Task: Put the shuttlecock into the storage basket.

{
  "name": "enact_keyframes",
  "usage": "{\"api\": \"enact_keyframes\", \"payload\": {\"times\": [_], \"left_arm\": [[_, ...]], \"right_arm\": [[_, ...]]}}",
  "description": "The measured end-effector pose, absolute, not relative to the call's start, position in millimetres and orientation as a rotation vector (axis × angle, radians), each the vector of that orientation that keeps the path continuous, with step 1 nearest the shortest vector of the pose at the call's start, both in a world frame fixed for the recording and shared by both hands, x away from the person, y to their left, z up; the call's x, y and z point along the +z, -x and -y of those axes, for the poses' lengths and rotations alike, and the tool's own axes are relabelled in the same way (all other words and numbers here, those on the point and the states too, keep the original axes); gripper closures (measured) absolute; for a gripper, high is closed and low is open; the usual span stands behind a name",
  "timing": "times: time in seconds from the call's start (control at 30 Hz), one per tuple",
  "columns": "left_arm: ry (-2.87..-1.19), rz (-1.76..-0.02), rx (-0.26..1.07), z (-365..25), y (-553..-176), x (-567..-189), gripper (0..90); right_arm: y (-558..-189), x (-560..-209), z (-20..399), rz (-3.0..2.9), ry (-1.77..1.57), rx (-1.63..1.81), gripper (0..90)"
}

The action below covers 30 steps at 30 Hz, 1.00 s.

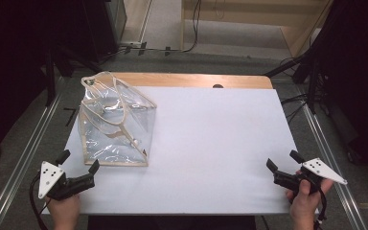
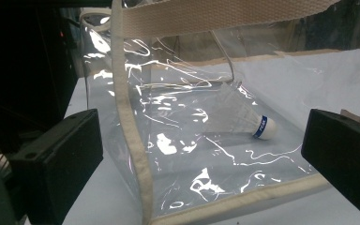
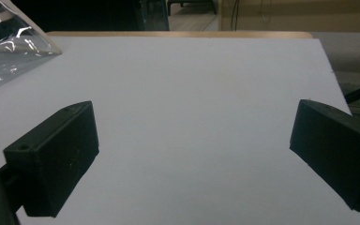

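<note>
Left gripper, at the lower left of the high view, we hold with jaws spread and empty just short of the clear bag; our right gripper waits agape at the lower right. We judge the approach underway; next, reaching the shuttlecock lying inside the bag calls for finding its mouth.

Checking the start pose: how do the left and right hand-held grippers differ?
The left hand-held gripper sits right at the clear bag, facing the shuttlecock inside; the right hand-held gripper faces bare white table, far from the bag. Both are open and hold nothing.
</note>
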<state>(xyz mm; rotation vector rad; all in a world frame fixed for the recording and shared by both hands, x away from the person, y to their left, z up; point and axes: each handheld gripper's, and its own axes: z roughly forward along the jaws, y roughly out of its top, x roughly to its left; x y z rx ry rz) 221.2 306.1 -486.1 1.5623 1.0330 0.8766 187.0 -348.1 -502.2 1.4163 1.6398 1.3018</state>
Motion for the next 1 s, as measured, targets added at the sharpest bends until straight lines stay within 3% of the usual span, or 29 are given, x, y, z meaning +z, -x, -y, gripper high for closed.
{"api": "enact_keyframes", "payload": {"times": [1.0], "left_arm": [[-1.54,-1.042,0.85,-312,-220,-485,0.0]], "right_arm": [[-188,-514,366,-1.575,-1.445,1.303,0.0]]}}
